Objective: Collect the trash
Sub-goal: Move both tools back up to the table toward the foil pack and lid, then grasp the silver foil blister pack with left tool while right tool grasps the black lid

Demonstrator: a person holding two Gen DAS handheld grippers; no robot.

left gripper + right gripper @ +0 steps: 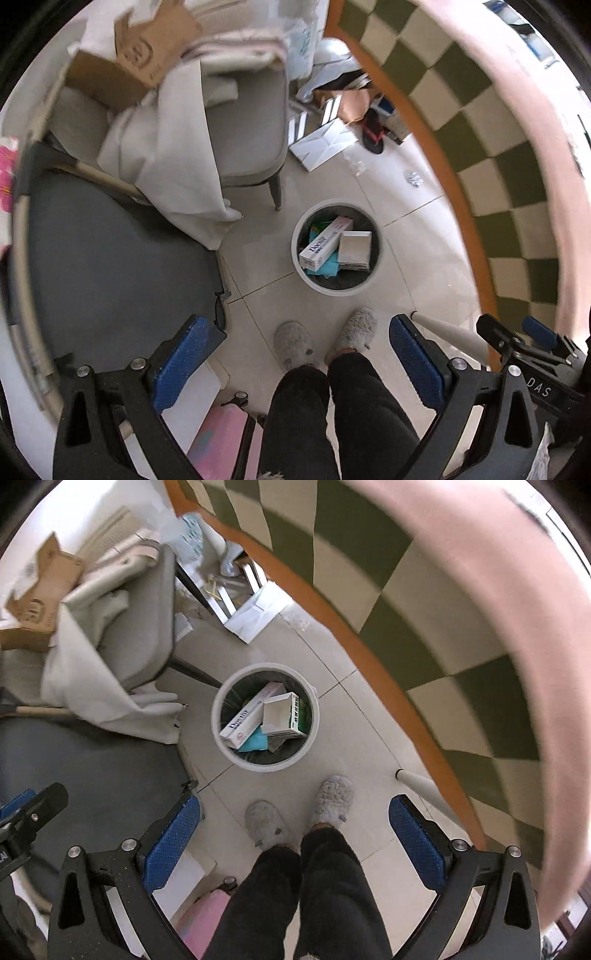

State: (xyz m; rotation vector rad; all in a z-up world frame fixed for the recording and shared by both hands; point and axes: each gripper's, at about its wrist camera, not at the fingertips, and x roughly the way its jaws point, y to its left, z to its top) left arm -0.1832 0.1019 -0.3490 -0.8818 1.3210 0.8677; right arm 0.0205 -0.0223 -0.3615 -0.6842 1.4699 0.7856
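Observation:
A round white trash bin (300,258) stands on the tiled floor below me; it also shows in the right wrist view (221,738). Inside lie a long white toothpaste box (324,243) (246,718), a small white open carton (355,250) (282,716) and teal scraps. My left gripper (297,363) is open and empty, high above the floor. My right gripper (293,840) is open and empty too, beside the left one. A small crumpled scrap (415,179) lies on the floor near the table edge.
A table with a green-and-cream checked cloth (491,147) (424,602) curves along the right. A grey chair with white cloth (243,125) (122,627) and a cardboard box (122,70) stands at the left. Papers and clutter (325,144) lie beyond. My slippered feet (325,343) stand by the bin.

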